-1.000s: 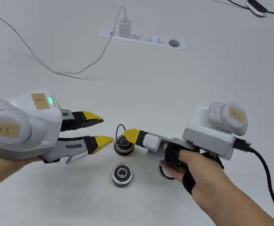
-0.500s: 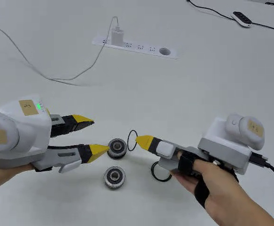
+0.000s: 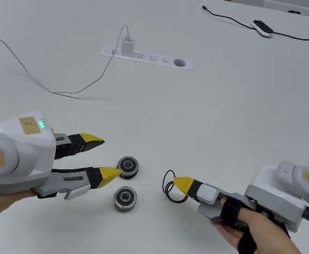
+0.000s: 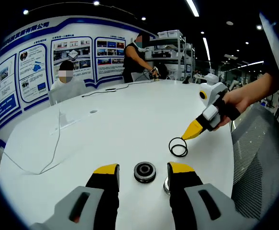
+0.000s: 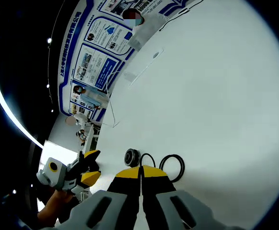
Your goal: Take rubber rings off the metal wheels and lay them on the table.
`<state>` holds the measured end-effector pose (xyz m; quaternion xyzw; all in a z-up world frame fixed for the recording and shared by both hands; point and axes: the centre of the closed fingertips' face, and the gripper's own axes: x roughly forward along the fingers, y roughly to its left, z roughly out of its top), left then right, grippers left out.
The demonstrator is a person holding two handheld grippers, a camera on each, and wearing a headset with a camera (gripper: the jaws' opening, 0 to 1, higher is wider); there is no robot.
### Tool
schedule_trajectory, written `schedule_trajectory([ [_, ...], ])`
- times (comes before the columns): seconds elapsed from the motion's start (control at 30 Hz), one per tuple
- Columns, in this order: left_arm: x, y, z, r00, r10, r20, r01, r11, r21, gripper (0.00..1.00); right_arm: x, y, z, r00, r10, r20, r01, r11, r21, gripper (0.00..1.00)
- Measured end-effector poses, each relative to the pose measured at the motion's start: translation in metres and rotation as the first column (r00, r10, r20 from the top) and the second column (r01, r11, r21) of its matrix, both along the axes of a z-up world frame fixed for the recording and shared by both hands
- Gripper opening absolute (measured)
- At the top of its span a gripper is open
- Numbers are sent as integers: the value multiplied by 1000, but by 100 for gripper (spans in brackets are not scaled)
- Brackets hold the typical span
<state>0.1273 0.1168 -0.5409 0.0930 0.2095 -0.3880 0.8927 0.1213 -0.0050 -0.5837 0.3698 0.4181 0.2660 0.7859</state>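
Right gripper [image 3: 182, 183] had drawn back from the wheels toward 4 o'clock, jaws pressed together on a ring [image 5: 147, 155]. That ring now hung off the tip, clear of the far wheel [image 3: 127, 165]. My reading: one more ring was off, with only the laying-down left.

The held ring sat just beside, perhaps touching, a second ring [image 4: 179, 155] lying flat on the surface [image 3: 223, 106].

Left gripper [image 3: 107, 156] was spread at 9 o'clock of the wheels, pinching nothing, with the far wheel just off its tips. Near wheel [image 3: 125, 198] lay at 6 o'clock of the far one, close but apart.

Rings: thin, black, limp loops, the held one standing up in an arc. Wheels: small, dark rim, bright metal hub, lying flat. Could not tell whether either carried another ring.
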Motion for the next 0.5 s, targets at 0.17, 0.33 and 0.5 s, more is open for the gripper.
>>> schedule_trajectory([
  [0.17,-3,-2,-1,1000,-7,-5,7,1000,3,41,1,-8,-7,1000,-24,-7,24,999,-22,1],
  [0.33,-4,-4,-1,1000,-13,-9,13,1000,4,41,2,-14,-13,999,-36,-10,35,998,-48,1],
  [0.5,-5,-6,-2,1000,-18,-11,18,1000,5,41,2,-21,-19,999,-50,-15,49,996,-78,2],
])
